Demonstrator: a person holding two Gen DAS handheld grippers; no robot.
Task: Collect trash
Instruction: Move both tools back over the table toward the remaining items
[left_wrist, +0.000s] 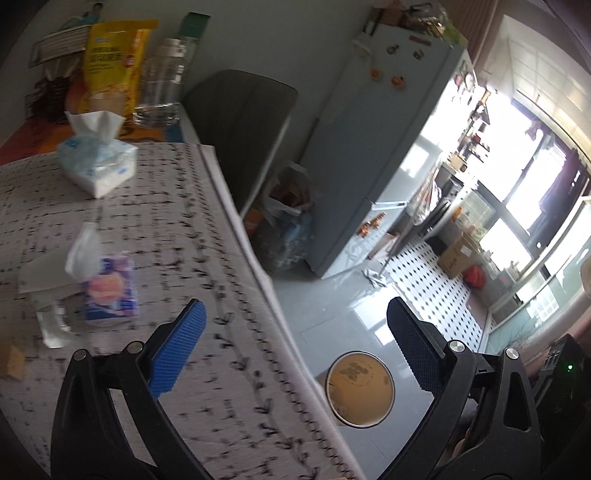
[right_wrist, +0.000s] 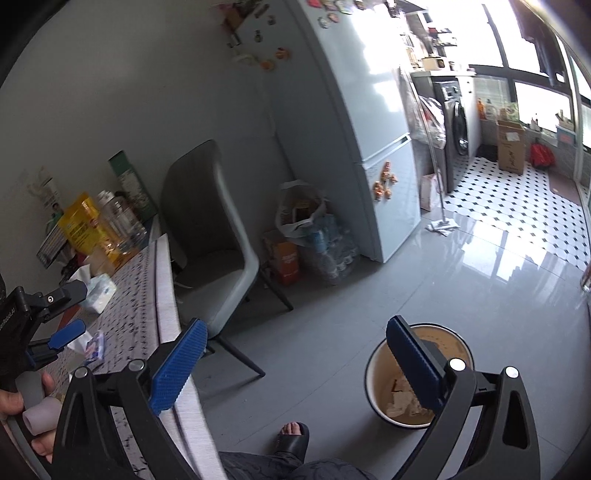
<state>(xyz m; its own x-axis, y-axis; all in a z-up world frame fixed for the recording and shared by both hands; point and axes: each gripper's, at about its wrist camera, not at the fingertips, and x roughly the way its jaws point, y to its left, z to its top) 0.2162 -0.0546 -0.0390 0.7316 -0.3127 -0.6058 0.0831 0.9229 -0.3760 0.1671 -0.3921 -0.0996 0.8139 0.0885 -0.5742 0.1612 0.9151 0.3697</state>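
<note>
Blue-padded and empty, both tongs stand wide apart — the left gripper (left_wrist: 295, 349) over the edge of the grey patterned tablecloth (left_wrist: 155, 229), the right gripper (right_wrist: 295, 363) out over the floor above the round white-rimmed waste bin (right_wrist: 373, 373), where crumpled scraps already lie. I judge this the gap between a drop and the next pick. Likely candidates remain on the table — a loose clear plastic wrapper (left_wrist: 51, 321) beside the purple tissue pack (left_wrist: 110, 291). The next move calls for reaching back and closing squarely on thin, slippery film.
</note>
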